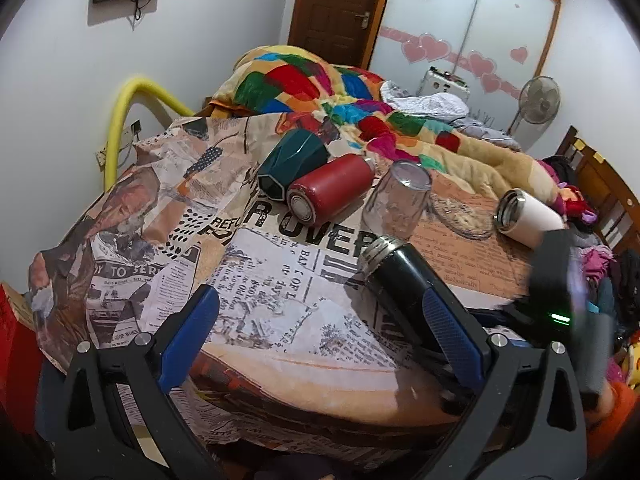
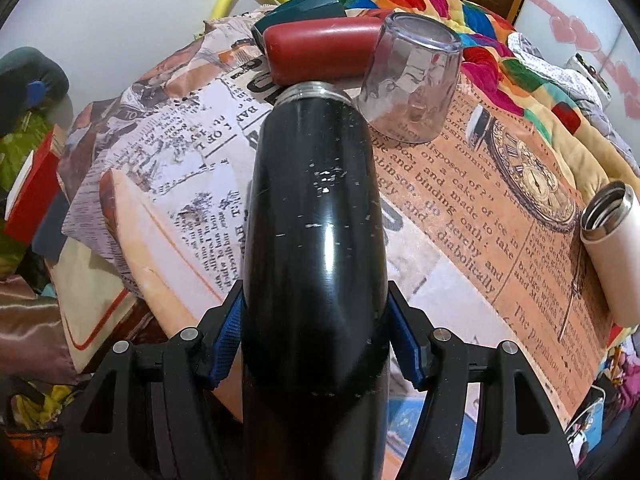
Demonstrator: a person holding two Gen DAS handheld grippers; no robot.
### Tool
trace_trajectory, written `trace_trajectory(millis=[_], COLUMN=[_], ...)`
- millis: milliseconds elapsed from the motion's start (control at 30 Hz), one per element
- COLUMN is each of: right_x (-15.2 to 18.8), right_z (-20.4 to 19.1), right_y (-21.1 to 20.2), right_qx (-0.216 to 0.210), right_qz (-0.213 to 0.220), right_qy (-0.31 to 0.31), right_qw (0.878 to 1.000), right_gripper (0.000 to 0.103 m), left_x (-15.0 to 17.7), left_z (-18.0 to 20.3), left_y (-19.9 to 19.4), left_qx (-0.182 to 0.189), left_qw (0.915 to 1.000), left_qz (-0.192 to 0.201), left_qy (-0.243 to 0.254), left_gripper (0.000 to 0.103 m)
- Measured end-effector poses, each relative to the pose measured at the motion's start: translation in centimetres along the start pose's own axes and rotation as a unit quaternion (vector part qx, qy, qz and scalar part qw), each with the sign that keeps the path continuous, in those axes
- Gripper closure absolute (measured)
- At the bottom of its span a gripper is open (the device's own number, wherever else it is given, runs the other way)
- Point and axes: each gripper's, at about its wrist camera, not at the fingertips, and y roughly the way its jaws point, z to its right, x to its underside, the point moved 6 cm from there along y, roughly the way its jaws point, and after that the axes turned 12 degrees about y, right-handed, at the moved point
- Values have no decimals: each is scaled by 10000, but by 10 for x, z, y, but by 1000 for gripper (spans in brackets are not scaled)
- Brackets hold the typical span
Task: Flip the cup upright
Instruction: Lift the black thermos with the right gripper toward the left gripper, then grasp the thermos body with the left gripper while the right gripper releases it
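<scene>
A black flask (image 2: 316, 240) lies tilted, its steel threaded mouth pointing away over the newspaper-print cloth (image 2: 460, 200). My right gripper (image 2: 316, 344) is shut on the black flask's body, one blue pad on each side. The flask also shows in the left wrist view (image 1: 400, 280), beside my left gripper's right finger. My left gripper (image 1: 324, 332) is open and empty above the cloth (image 1: 260, 280). A clear glass cup (image 1: 396, 200) stands upside down behind the flask; it also shows in the right wrist view (image 2: 412, 80).
A red flask (image 1: 330, 190) and a dark green faceted cup (image 1: 292, 164) lie on their sides at the back. A white flask (image 1: 528, 216) lies at the right. A glass dish (image 1: 460, 212) sits beside the clear cup. A colourful blanket (image 1: 360, 96) lies behind.
</scene>
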Motion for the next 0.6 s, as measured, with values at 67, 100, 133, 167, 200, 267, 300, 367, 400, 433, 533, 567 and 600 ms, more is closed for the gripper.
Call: trace_trajectory(millis=[67, 100, 133, 167, 200, 267, 300, 367, 400, 433, 533, 567, 600], right_x=[3, 6, 9, 12, 15, 24, 27, 32, 34, 38, 39, 40, 42], right_z=[3, 5, 7, 10, 12, 22, 27, 38, 43, 49, 56, 57, 59], right_y=[-16, -25, -35, -44, -54, -76, -84, -102, -109, -117, -132, -136, -139], right_qx=[3, 43, 81, 106, 124, 183, 225, 307, 393, 519, 651, 637, 617], right_qz=[186, 292, 409, 513, 623, 853, 946, 1133, 1209, 1320, 1527, 1603, 1652], right_qy=[63, 96, 140, 190, 252, 433, 529, 782, 892, 1013, 1184, 1238, 1281], right_qw=[9998, 9995, 9990, 9984, 9977, 9953, 9938, 9900, 9879, 9847, 9790, 9772, 9760], right_gripper=[40, 39, 36, 34, 32, 30, 30, 29, 29, 29, 29, 29, 29], left_x=[0, 1, 3, 6, 8, 13, 15, 19, 20, 21, 22, 22, 22], left_z=[3, 6, 11, 15, 20, 31, 35, 46, 52, 58, 72, 75, 76], left_y=[12, 19, 27, 33, 38, 48, 53, 61, 65, 69, 80, 83, 87], left_qx=[49, 135, 251, 365, 479, 727, 832, 1020, 1124, 1197, 1248, 1163, 1029], left_qw=[9998, 9995, 9988, 9980, 9970, 9942, 9927, 9892, 9871, 9853, 9824, 9825, 9831], left_qz=[-164, -284, -410, -511, -605, -790, -864, -1022, -1100, -1163, -1343, -1413, -1476], left_qy=[39, 51, 56, 47, 25, -81, -137, -250, -310, -354, -363, -346, -334], left_gripper=[1, 3, 4, 5, 5, 6, 8, 10, 11, 12, 18, 18, 18])
